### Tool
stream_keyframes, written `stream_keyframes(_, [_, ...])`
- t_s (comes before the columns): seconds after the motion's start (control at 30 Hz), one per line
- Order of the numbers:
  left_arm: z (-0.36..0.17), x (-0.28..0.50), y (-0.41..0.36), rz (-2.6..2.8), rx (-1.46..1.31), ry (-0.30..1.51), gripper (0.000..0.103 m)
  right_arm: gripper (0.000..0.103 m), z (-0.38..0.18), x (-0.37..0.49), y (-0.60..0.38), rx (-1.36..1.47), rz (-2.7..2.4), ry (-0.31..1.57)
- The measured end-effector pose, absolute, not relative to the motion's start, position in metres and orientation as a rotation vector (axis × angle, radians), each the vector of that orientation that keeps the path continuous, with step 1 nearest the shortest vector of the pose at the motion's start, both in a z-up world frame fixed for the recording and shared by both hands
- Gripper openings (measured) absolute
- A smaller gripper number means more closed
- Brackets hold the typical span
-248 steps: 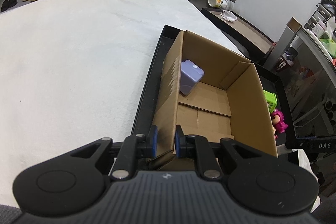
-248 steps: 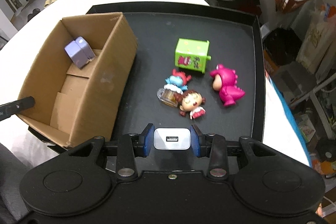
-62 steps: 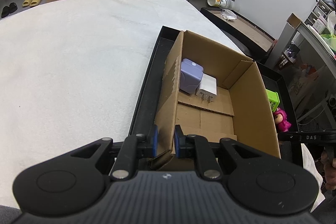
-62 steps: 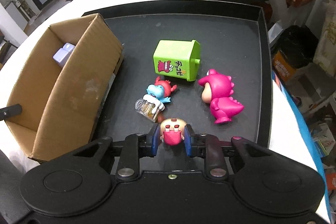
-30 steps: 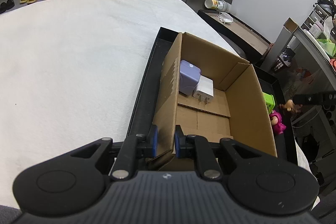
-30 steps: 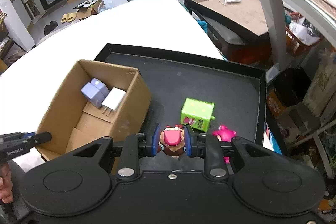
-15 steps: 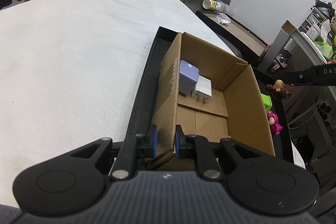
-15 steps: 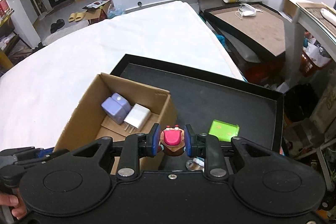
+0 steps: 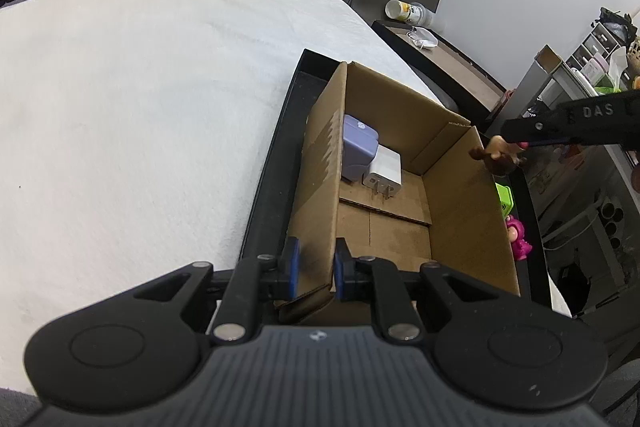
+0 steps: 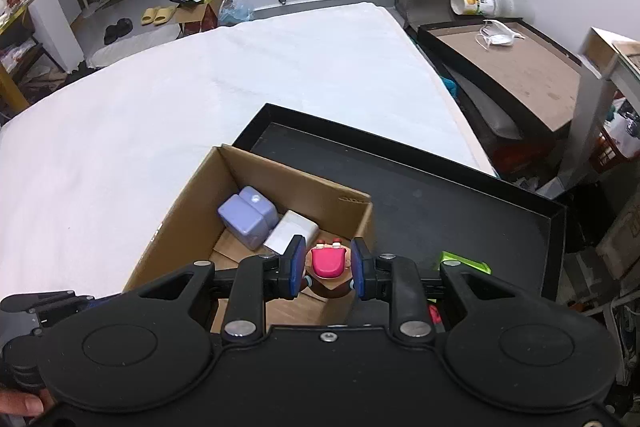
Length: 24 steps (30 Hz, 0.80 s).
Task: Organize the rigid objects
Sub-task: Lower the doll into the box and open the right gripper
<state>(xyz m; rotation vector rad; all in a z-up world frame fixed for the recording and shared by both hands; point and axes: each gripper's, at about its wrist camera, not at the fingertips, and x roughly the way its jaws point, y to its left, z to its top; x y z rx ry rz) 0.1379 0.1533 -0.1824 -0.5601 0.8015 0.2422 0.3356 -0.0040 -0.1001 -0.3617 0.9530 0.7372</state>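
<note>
We have the left gripper (image 9: pixel 314 269) clamped on the near left wall of the cardboard box (image 9: pixel 464 211), one blue pad outside the wall and one inside. The box sits at the left end of a black tray (image 10: pixel 460 211), and the tray rests on a white, fleecy cover (image 9: pixel 140 115) spread over the surface beneath; we cannot tell whether that is a desk or a bed.

In the right gripper (image 10: pixel 326 267) we hold a small doll figurine (image 10: pixel 328 269), pinched between the two blue pads, its pink part facing the camera and brown hair showing below. Seen from the left wrist view, the figurine (image 9: pixel 498 157) hangs in the air at the box's far right corner, above the rim and not touching the cardboard.

Inside the box, against the far left corner, a lavender charger (image 9: pixel 358 151) and a white plug adapter (image 9: pixel 384 169) lie side by side and touching, the adapter's prongs pointing toward us.

On the tray to the right of the box we see a lime-green toy box (image 9: pixel 505 197) and a pink dinosaur figure (image 9: pixel 518 239), both partly hidden by the box wall.
</note>
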Motion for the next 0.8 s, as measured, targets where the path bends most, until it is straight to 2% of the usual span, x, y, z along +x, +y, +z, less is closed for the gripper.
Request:
stream_keyframes(0.37, [-0.184,0.138,0.155,0.235,-0.561,0.8,0.016,0.025,-0.102,0.348,0.015,-0.375,0.694,0.938])
stream_keyframes(0.8, [-0.183,0.139,0.152,0.24,-0.545,0.802,0.017,0.026,-0.098,0.35,-0.023,-0.325,0.677,0.949])
